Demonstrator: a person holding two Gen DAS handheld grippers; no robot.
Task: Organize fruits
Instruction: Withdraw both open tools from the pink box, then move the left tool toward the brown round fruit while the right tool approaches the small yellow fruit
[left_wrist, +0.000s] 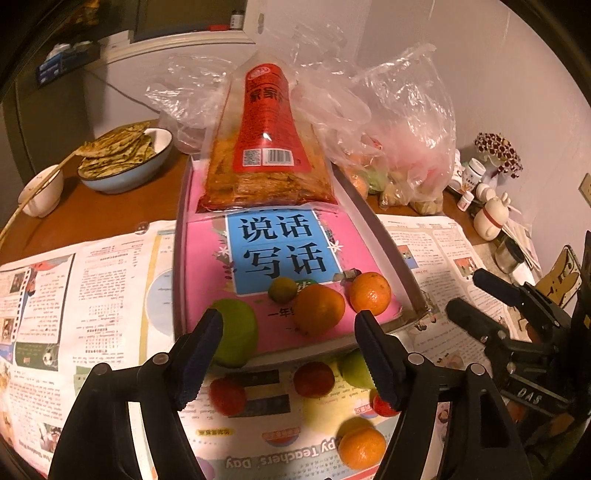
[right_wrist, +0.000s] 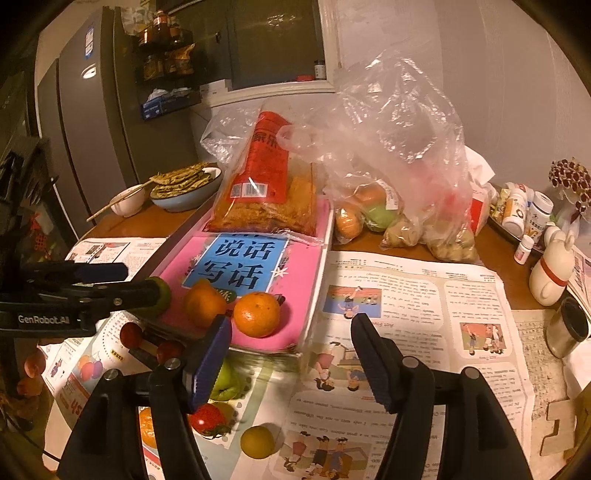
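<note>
On a newspaper-covered table (left_wrist: 110, 280), oranges (left_wrist: 319, 308) and a green apple (left_wrist: 236, 332) sit gathered on the pink book (left_wrist: 207, 258); left gripper (left_wrist: 288, 325) and right gripper (right_wrist: 291, 332) hover, jaws apart, empty, likely between placements

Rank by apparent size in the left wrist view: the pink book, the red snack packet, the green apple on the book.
1. pink book
2. red snack packet, though it lies farther back
3. green apple
</note>
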